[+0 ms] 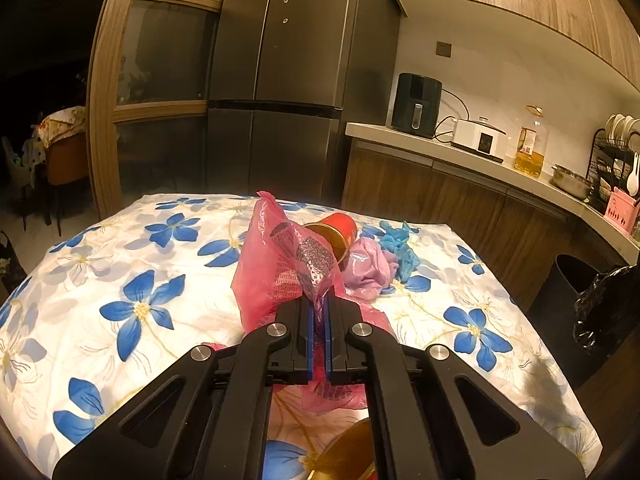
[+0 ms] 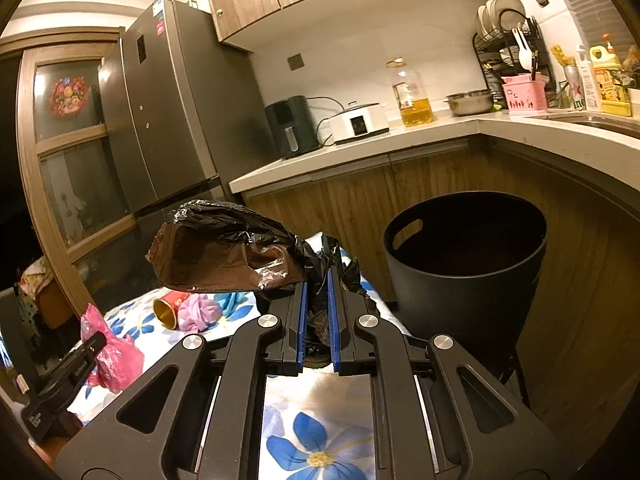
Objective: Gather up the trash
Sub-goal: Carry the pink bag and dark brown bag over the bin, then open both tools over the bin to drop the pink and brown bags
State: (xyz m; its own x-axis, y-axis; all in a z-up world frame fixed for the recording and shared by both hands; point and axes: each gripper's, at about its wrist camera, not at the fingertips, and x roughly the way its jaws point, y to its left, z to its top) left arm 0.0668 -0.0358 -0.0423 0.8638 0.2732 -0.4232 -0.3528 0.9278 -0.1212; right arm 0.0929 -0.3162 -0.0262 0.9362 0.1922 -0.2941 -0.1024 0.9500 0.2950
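My right gripper (image 2: pixel 316 312) pinches a crumpled black bag (image 2: pixel 224 252) above the flowered table (image 2: pixel 320 448), beside the open black bin (image 2: pixel 464 264); my left gripper (image 1: pixel 319 340) clamps a pink bag (image 1: pixel 280 264). I judge the step mid-carry: next, swing right over the bin and release.
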